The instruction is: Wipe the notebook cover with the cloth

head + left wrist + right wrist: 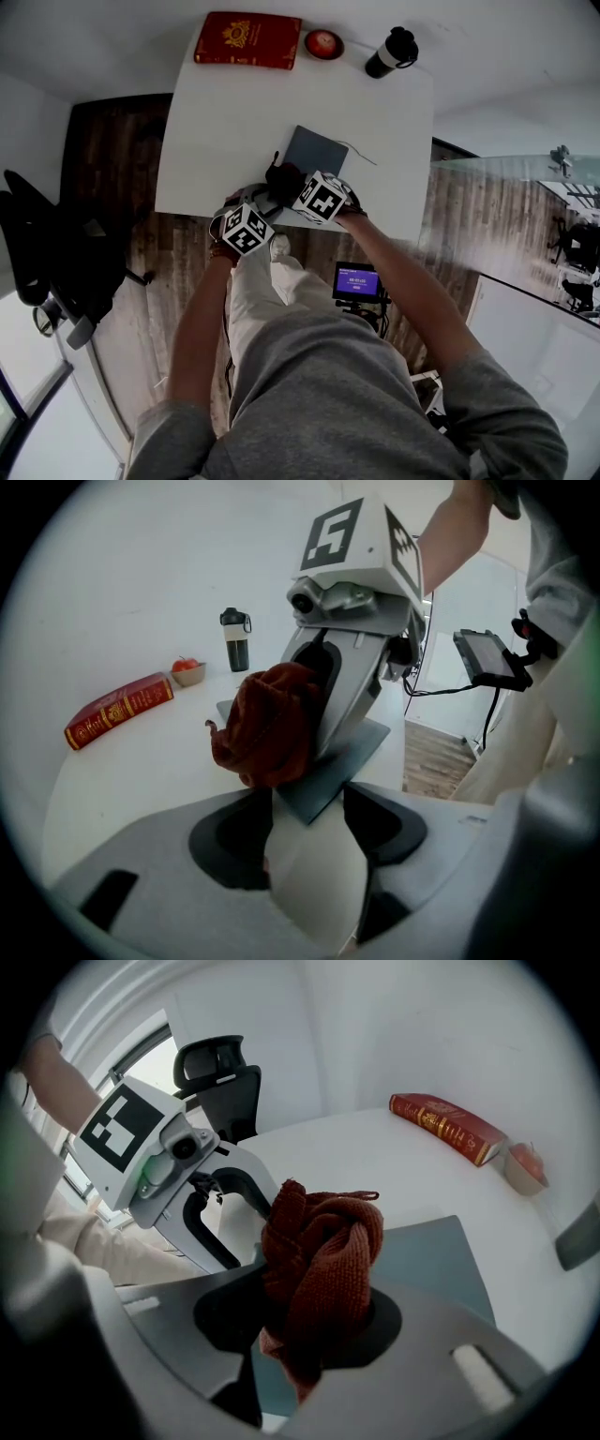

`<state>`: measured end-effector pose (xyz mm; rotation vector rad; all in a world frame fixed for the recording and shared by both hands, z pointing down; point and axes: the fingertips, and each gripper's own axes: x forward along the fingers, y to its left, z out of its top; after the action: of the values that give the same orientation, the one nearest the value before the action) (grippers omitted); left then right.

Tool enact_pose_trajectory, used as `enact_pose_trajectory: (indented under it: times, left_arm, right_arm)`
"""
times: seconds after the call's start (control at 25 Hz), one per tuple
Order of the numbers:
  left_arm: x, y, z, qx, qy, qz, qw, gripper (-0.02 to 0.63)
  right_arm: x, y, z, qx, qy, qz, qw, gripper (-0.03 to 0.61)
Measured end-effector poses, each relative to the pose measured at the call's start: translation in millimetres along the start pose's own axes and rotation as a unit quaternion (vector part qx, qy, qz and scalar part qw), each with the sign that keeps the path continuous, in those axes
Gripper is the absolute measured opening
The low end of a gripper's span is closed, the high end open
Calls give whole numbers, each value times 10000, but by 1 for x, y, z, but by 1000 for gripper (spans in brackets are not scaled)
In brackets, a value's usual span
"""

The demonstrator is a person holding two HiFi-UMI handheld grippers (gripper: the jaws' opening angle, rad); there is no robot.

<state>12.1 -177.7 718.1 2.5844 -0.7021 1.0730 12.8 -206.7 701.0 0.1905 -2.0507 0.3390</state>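
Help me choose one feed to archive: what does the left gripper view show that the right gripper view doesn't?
Only the left gripper view: the black bottle on the table and the small monitor beyond its edge. Only the right gripper view: the black office chair. Both: the red cloth bunched in the right claw over the grey notebook, plus the red book and the bowl.
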Motion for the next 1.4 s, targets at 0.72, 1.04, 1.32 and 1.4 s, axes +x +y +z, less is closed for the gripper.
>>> enact_pose_trajectory:
  times: [0.72, 1.04, 1.32, 1.4]
  left_arm:
    - [0, -1, 1, 36, -20, 16, 10000, 247]
    - [0, 0, 1, 66, -38, 48, 10000, 247]
    - [0, -1, 2, 39, -17, 16, 10000, 249]
    - [0, -1, 2, 35, -13, 6, 10000, 249]
  right_arm:
    - [-34, -2, 3, 252, -952, 474, 9940, 161]
    - [-67, -130, -27, 361, -544, -814, 9945, 163]
    - [-61, -153, -46, 652, -406, -959, 9924, 163]
    - [-57, -153, -46, 732, -412, -925, 9922, 163]
